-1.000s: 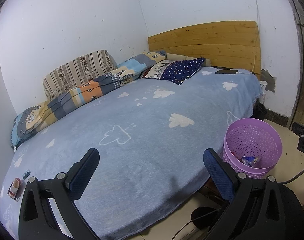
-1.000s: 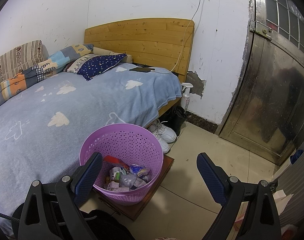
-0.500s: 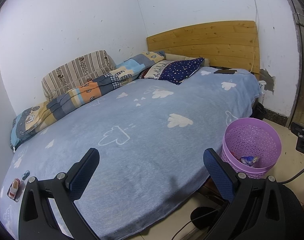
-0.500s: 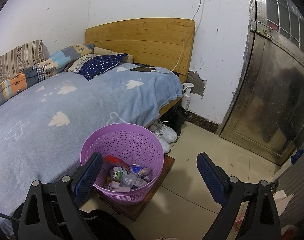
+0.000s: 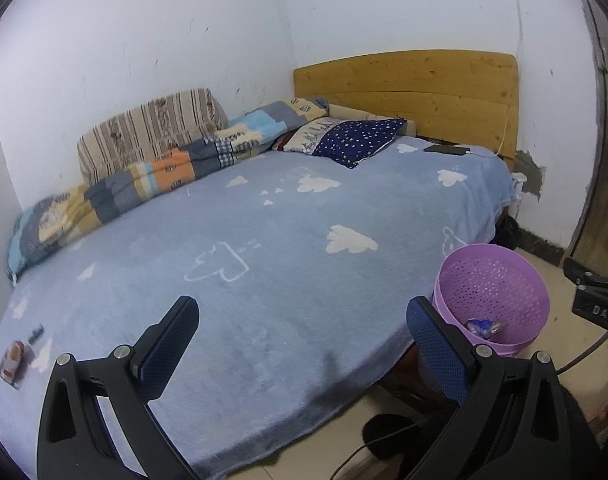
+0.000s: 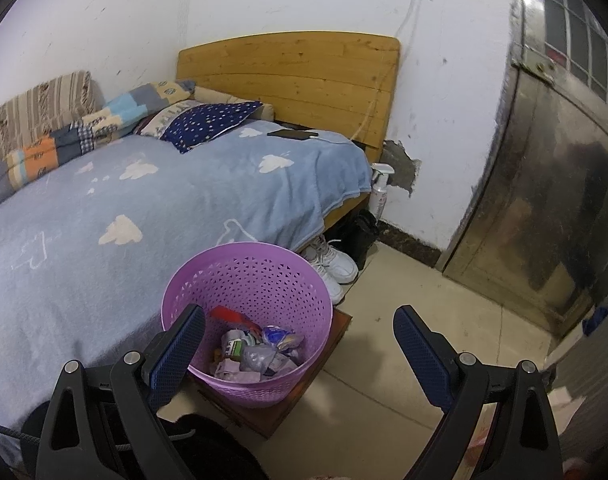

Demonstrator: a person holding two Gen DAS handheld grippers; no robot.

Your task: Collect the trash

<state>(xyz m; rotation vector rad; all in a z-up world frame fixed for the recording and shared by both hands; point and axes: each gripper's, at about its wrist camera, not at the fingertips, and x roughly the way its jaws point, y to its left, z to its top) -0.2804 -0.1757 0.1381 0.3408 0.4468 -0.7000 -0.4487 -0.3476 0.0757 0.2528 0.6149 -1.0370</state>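
purple basket under spread right gripper; trash inside

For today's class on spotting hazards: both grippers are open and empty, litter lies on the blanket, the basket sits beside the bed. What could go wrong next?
1. The wrapper lies flat on the fuzzy blanket; fingers may pinch fabric instead.
2. The purple basket stands on a small wooden block; a bump might tip it.
3. The phone could be mistaken for trash.

A phone (cable plugged in) lies near the star-print pillow.
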